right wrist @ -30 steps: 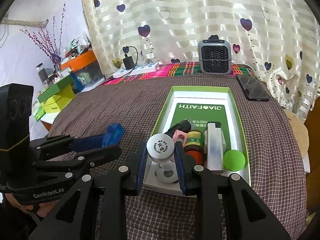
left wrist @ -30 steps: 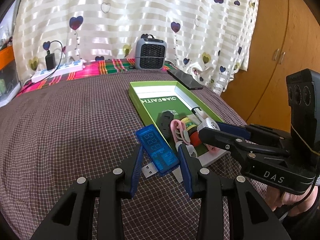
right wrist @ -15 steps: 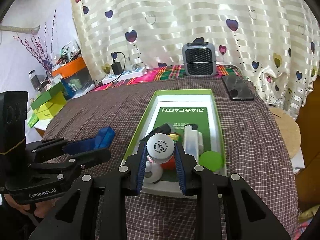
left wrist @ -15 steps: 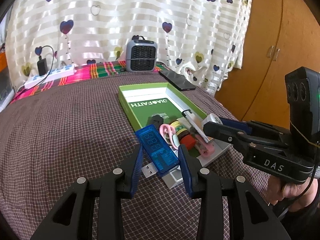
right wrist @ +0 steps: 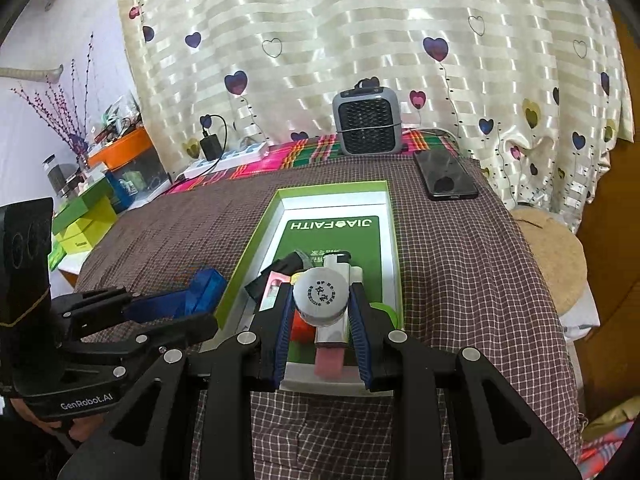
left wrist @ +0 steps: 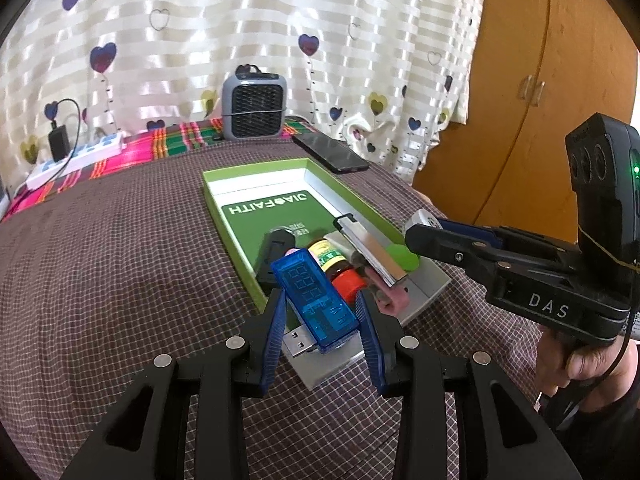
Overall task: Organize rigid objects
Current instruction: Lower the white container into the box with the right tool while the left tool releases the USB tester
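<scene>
My left gripper [left wrist: 322, 314] is shut on a translucent blue USB meter [left wrist: 314, 296], held above the near left corner of the green-rimmed box [left wrist: 256, 170]. My right gripper [right wrist: 320, 316] is shut on a small white bottle with a grey cap [right wrist: 320, 296], above the box's near end [right wrist: 336, 194]. Inside the box lie a black piece [left wrist: 276, 250], a brown bottle with a red cap [left wrist: 338, 270], a silver lighter [left wrist: 370, 250], a pink item [right wrist: 330, 358] and a green ball [left wrist: 402, 254]. In the left wrist view the right gripper [left wrist: 418, 228] shows from the side.
A grey mini heater [right wrist: 368, 122] stands at the back of the checked tablecloth. A black phone [right wrist: 444, 174] lies right of the box. A power strip with a charger [right wrist: 224, 158] is at the back left. Green boxes [right wrist: 82, 220] sit off the table's left. A wooden cupboard [left wrist: 540, 80] stands right.
Both grippers rose and moved right over the box's near end, each keeping its object. The white bottle, earlier near the near left corner, is now above the lighter.
</scene>
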Motion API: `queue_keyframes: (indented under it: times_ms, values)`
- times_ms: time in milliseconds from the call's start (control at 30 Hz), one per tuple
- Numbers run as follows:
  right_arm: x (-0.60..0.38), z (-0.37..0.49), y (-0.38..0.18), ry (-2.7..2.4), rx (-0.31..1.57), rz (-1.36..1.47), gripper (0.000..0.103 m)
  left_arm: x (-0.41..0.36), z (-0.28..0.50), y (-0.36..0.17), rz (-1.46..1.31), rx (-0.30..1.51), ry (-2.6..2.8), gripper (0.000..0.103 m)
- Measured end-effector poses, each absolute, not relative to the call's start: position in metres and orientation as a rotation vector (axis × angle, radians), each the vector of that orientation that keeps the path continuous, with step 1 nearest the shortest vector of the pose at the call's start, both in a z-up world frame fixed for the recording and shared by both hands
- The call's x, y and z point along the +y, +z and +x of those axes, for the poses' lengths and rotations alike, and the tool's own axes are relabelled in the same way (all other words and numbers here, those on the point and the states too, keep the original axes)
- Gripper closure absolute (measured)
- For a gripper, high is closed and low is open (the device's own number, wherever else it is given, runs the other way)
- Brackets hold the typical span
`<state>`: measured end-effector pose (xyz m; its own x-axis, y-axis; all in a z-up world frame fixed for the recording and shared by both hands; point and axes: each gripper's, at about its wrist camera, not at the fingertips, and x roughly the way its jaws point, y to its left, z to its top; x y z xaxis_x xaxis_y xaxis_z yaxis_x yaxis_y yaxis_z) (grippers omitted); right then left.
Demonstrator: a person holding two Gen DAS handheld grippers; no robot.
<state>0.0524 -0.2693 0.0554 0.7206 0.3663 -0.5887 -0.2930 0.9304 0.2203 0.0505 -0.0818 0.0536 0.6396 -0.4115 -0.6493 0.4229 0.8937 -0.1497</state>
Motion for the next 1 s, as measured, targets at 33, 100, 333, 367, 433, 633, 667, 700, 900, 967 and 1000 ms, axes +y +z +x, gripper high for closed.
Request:
queue_keyframes:
  times_ms: [33, 100, 333, 367, 433, 633, 667, 700, 900, 967, 1000]
  values:
    - [-0.27, 0.052, 0.055, 0.366, 0.675, 0.114, 0.074, -0.082, 0.051, 0.053, 0.017, 0.738, -0.478, 0.068]
    - [-0.268, 0.052, 0.053, 0.374, 0.679, 0.111, 0.074, -0.084, 0.052, 0.052, 0.019, 0.742, -0.482, 0.068]
    - [-0.249, 0.051, 0.042, 0.447, 0.714, 0.074, 0.074, -0.072, 0.056, 0.051, 0.001, 0.74, -0.451, 0.068]
    - [-0.247, 0.051, 0.04, 0.453, 0.72, 0.069, 0.074, -0.07, 0.057, 0.051, -0.002, 0.739, -0.444, 0.068]
    - [-0.244, 0.052, 0.036, 0.462, 0.733, 0.058, 0.074, -0.067, 0.058, 0.052, -0.006, 0.738, -0.437, 0.068]
    - [-0.239, 0.05, 0.031, 0.475, 0.75, 0.037, 0.074, -0.072, 0.058, 0.05, 0.001, 0.74, -0.45, 0.068]
    - [-0.239, 0.05, 0.03, 0.475, 0.752, 0.035, 0.074, -0.073, 0.058, 0.05, 0.003, 0.741, -0.455, 0.068]
    - [-0.239, 0.05, 0.03, 0.473, 0.754, 0.031, 0.074, -0.075, 0.058, 0.05, 0.005, 0.742, -0.459, 0.068]
    - [-0.238, 0.05, 0.025, 0.465, 0.773, 0.011, 0.074, -0.084, 0.063, 0.048, 0.02, 0.747, -0.479, 0.068]
    - [-0.238, 0.05, 0.024, 0.461, 0.778, 0.006, 0.074, -0.086, 0.065, 0.047, 0.017, 0.751, -0.484, 0.068]
    - [-0.238, 0.051, 0.022, 0.458, 0.782, 0.004, 0.074, -0.087, 0.067, 0.046, 0.016, 0.753, -0.488, 0.068]
